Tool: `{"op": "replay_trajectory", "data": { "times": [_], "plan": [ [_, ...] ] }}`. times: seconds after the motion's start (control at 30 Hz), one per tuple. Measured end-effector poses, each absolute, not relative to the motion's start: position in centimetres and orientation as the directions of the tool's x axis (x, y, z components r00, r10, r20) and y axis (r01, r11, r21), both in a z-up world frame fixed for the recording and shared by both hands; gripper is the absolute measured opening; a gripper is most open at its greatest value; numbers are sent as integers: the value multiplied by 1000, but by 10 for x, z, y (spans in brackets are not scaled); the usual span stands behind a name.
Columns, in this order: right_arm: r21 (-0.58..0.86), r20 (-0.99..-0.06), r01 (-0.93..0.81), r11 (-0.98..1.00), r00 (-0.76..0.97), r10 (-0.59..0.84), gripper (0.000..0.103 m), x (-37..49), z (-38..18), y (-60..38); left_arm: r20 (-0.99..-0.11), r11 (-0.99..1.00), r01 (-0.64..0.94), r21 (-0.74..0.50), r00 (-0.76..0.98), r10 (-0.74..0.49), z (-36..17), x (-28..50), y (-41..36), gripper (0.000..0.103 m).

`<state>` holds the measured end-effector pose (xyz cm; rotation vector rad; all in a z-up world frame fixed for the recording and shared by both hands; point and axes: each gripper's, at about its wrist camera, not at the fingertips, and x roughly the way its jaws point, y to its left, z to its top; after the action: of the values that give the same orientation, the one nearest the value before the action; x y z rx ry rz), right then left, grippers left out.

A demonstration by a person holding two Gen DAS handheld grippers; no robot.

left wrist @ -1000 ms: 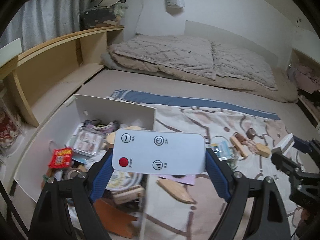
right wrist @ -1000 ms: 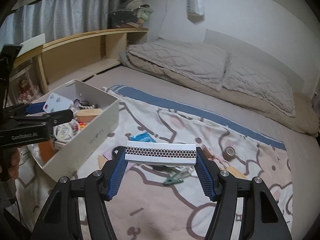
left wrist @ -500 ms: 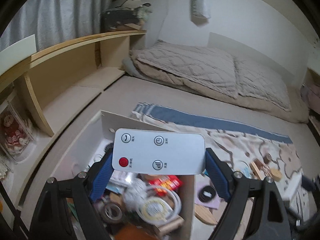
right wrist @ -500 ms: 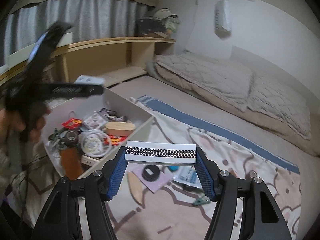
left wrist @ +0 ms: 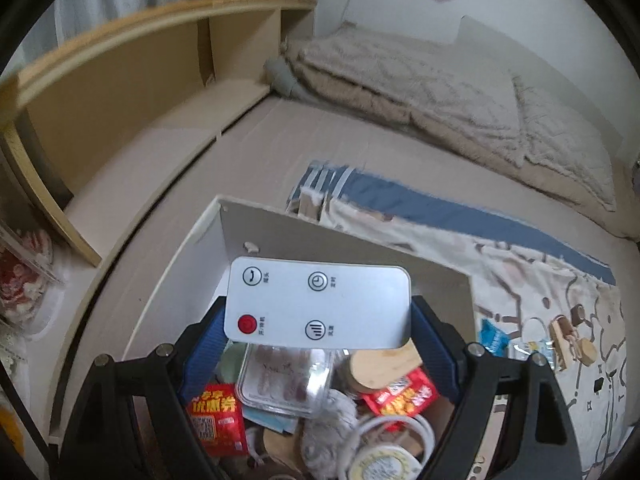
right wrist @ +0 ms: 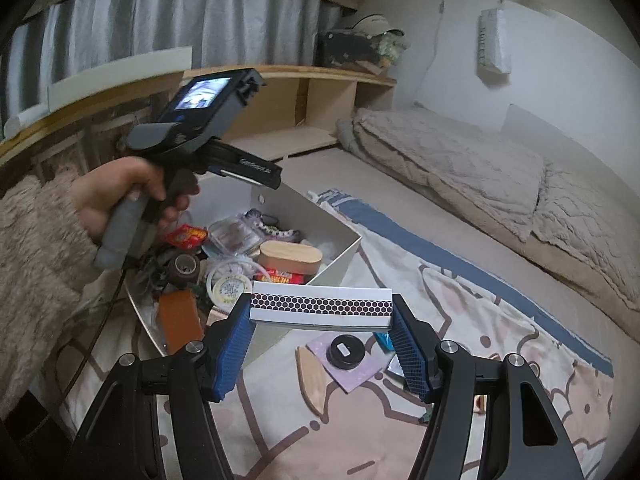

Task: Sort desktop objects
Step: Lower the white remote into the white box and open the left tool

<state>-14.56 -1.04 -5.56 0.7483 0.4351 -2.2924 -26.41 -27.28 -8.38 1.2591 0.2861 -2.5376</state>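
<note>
Left tool (left wrist: 318, 336) is clamped on a white remote (left wrist: 318, 303), flat face up, held across its long ends by the blue pads. It hangs over the open white box (left wrist: 344, 240) on the bed, above the clutter inside. Right tool (right wrist: 322, 342) is clamped on a matchbox (right wrist: 320, 307) with a honeycomb striker strip, gripped at both short ends, sitting just beside the box's near corner, not over it yet.

Progress, as a judgement: well along. The box already carries plenty: red packets (left wrist: 216, 418), a clear plastic case (left wrist: 284, 376), a wooden oval container (right wrist: 290, 257), a tape roll (right wrist: 184, 267), coiled white cable (left wrist: 384, 436). Both held items are not yet dropped in.

Left on the bedspread (right wrist: 460, 280): a black round lid (right wrist: 346, 351) on a purple card (right wrist: 362, 372), a wooden blade-shaped piece (right wrist: 314, 384), a blue wrapper (left wrist: 493, 335), small wooden blocks (left wrist: 568, 340) farther off.

Hard to tell: the remote hides the box's middle; the left tool body covers the near part. In the right wrist view the person's left hand (right wrist: 116, 196) and its handle block the box's far left corner. Something green peeks by the right tool's right pad, unidentifiable. Small items near the blocks are blurred. Box bottom not visible, so remaining room is unclear.
</note>
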Motion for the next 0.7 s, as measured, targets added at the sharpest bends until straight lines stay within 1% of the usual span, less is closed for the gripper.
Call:
{"op": "replay_trajectory", "data": {
  "times": [0.17,0.37,0.7],
  "plan": [
    [-107,-629,690,-716,-604,-489,66,-155,-58,-21,-851,-931,366,-15,-493,-180,-109,-284,-287,87],
    [-168,-638,687,-707,-622,-453,66,-170,-67,-44,-861,-921,389,-23,-476,-179,-124,-302,-297,87],
    [-129,-644,678,-724,-612,-459,66,-196,-70,-72,-881,-894,447,-26,-434,-191,-143,-315,-309,87]
  ]
}}
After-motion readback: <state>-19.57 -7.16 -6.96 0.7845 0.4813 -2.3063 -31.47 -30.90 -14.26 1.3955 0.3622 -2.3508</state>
